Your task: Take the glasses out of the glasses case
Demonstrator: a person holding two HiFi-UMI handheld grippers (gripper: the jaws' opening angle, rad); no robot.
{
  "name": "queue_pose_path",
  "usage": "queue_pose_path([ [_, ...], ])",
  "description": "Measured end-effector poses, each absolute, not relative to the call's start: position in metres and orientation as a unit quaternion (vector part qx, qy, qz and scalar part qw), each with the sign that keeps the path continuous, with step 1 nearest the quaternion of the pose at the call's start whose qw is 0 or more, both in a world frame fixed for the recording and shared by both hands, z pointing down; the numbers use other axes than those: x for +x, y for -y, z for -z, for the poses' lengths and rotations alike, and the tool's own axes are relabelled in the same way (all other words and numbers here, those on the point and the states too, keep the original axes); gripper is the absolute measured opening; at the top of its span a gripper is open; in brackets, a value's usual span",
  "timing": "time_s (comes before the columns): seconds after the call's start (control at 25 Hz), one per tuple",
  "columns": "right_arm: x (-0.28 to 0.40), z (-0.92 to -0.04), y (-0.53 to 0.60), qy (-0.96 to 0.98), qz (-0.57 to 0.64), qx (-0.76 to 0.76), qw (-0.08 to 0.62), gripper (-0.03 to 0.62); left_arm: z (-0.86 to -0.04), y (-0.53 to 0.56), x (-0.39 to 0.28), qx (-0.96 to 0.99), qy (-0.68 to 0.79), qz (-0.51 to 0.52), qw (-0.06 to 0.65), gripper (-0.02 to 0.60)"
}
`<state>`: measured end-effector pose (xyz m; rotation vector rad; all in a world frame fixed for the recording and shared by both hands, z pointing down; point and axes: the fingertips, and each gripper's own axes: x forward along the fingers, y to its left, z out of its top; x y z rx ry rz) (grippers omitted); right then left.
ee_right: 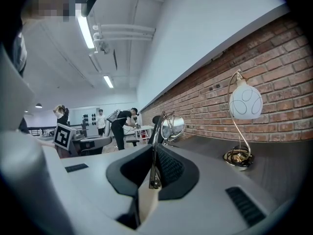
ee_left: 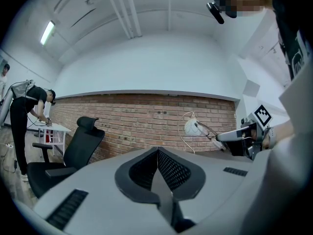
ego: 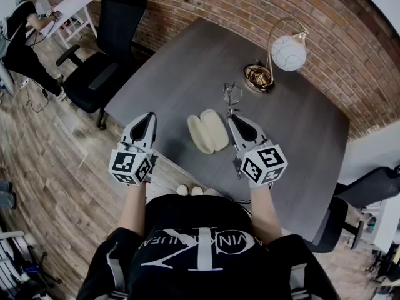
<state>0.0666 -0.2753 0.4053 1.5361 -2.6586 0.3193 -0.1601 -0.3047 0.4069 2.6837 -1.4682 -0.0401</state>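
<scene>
The cream glasses case (ego: 208,131) lies open and empty on the dark grey table (ego: 300,136). Just right of it my right gripper (ego: 232,117) is shut on the thin metal glasses (ego: 232,94), which stick out past its tips above the table. In the right gripper view the jaws (ee_right: 155,153) pinch a temple arm and a round lens (ee_right: 172,127) stands beyond them. My left gripper (ego: 150,115) hovers at the table's left edge, left of the case, shut with nothing in it (ee_left: 157,156). From the left gripper view the right gripper (ee_left: 240,137) shows at the right.
A lamp with a white globe (ego: 289,52) and a brass base (ego: 258,77) stands at the back of the table by the brick wall. A black office chair (ego: 103,74) is off the table's left corner. People stand at a white desk (ego: 69,8) far left.
</scene>
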Motion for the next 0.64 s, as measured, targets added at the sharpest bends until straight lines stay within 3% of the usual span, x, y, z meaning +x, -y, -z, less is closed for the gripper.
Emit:
queue_pose_path([
  [0.64, 0.0611, -0.4123, 0.2835, 0.862, -0.112, 0.493, 0.03, 0.041, -0.4134, 0.312, -0.1665, 0.874, 0.484, 0.009, 0.048, 0.017],
])
